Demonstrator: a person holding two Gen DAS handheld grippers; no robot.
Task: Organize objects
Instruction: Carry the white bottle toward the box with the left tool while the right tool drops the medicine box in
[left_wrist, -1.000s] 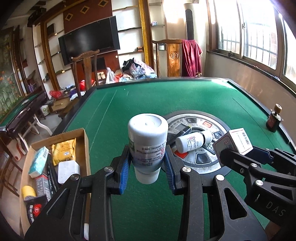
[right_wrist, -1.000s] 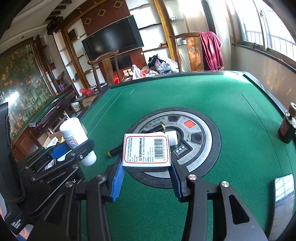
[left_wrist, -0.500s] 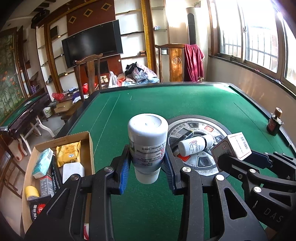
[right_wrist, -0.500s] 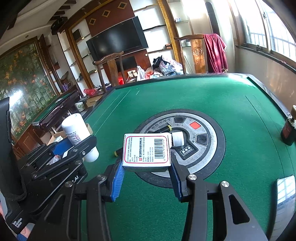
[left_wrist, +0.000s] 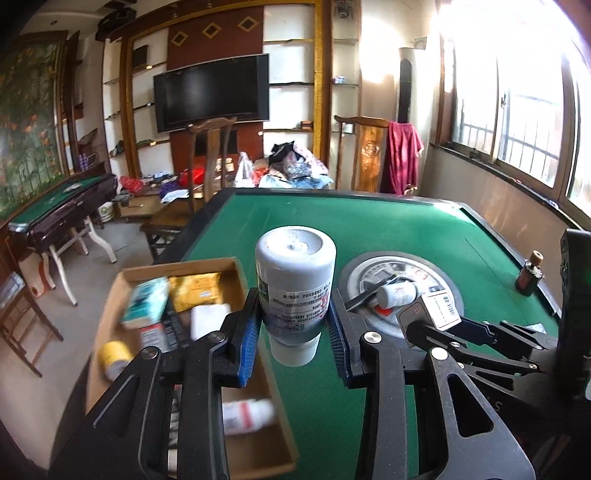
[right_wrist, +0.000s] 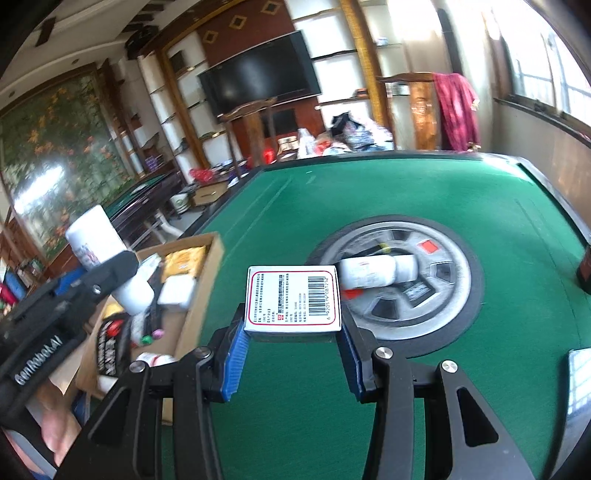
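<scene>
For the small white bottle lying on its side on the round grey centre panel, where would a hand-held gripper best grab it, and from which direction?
Grip the small white bottle across the middle of its labelled body, coming from above. It lies on its side on the round grey centre panel, cap pointing right, so the rounded sides face front and back. The dark pen-like stick seems close behind, so descend carefully.

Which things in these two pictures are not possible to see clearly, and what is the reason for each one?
- Left wrist view: items in the cardboard box are motion-blurred; the left gripper covers the near ones.
- The print on the white bottle is too small to read.
- Right wrist view: the small bottle on the centre console is blurred and partly behind the medicine box.
- The dark bottle is cut by the right edge.
</scene>
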